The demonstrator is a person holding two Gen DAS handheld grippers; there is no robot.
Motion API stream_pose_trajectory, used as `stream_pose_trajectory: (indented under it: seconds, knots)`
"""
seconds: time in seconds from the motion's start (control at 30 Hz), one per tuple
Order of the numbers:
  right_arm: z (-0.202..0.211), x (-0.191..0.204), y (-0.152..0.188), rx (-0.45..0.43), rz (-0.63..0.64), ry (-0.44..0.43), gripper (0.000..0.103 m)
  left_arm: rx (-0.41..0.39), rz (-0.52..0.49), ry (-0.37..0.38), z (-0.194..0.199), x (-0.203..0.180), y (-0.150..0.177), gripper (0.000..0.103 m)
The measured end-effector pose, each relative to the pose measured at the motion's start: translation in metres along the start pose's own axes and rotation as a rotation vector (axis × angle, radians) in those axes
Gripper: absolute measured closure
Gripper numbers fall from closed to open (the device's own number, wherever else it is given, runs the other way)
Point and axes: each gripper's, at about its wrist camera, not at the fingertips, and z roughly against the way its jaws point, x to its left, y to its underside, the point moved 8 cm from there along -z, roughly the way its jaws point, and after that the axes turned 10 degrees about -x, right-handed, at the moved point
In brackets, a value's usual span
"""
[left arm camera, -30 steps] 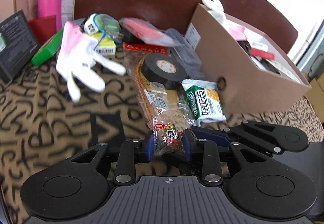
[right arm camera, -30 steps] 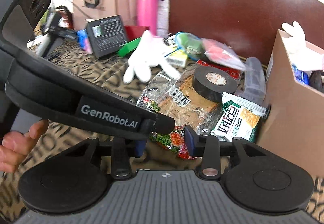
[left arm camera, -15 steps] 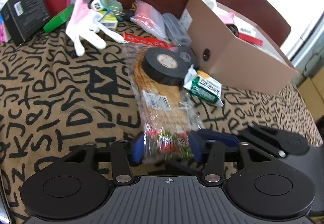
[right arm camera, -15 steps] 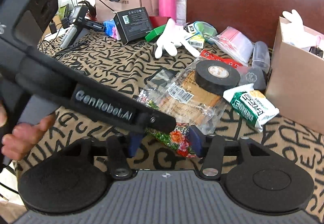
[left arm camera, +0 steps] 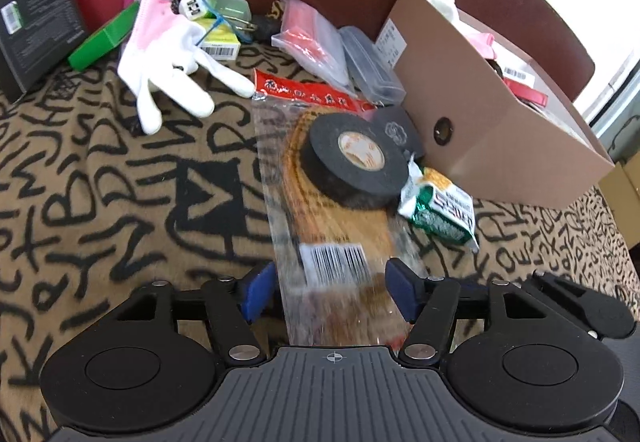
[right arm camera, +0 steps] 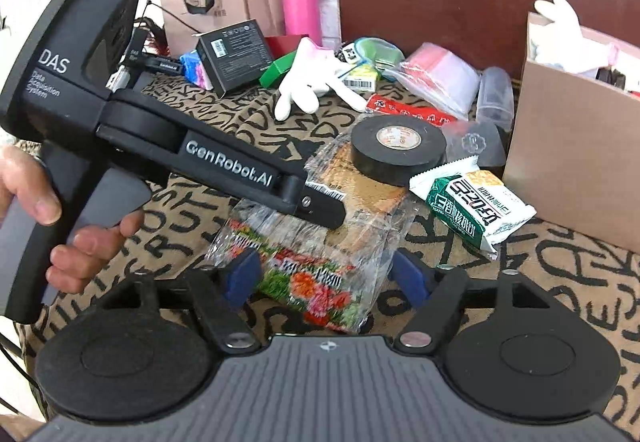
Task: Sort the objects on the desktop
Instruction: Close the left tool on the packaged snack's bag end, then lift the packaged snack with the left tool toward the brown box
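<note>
Both tools are matte black plastic. The right claw (right arm camera: 326,276) has blue pads (right arm camera: 242,274) on slim black links, pinned with silver screws to two round black discs, behind a ribbed grey housing with a small crosshair mark. The left claw (left arm camera: 330,288) is built the same, with blue pads (left arm camera: 258,292). From outside, the left tool shows white lettering, "GenRobot.AI" along its arm and "DAS Data Acquisition System" on its rounded head, above a grey grip held by a bare hand (right arm camera: 60,218).
</note>
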Motion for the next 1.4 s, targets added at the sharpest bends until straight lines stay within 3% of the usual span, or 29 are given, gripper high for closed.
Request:
stream_pose_trajectory:
  seconds: [0.17,0.3,0.4,0.43,0.47,0.83,1.13,1.4]
  knots:
    - [-0.020,-0.008,-0.003,0.013,-0.088,-0.028,0.022,0.001,-0.034,0.015,-0.013,-0.003,-0.007,0.032]
    - [-0.036,-0.008,-0.004,-0.011,-0.115,-0.042,0.022,0.007,-0.080,-0.009,-0.018,-0.010,-0.007,0.057]
    - [-0.037,-0.001,-0.006,-0.006,-0.079,-0.008,0.024,-0.004,-0.104,-0.050,-0.014,-0.014,-0.010,0.062]
    - [-0.036,-0.002,-0.007,-0.010,-0.096,-0.011,0.026,-0.010,-0.101,-0.062,-0.012,-0.015,-0.012,0.062]
    - [-0.034,-0.004,-0.008,-0.016,-0.126,-0.020,0.026,-0.019,-0.099,-0.064,-0.008,-0.016,-0.015,0.055]
    - [0.006,-0.004,-0.039,-0.188,-0.259,-0.151,0.027,-0.126,-0.158,-0.093,0.037,-0.043,-0.036,0.055]
    - [0.041,0.013,-0.059,-0.291,-0.175,-0.170,0.027,-0.233,-0.168,-0.094,0.085,-0.064,-0.045,0.055]
    - [0.087,0.009,-0.083,-0.398,-0.086,-0.112,0.028,-0.345,-0.228,-0.042,0.114,-0.111,-0.068,0.053]
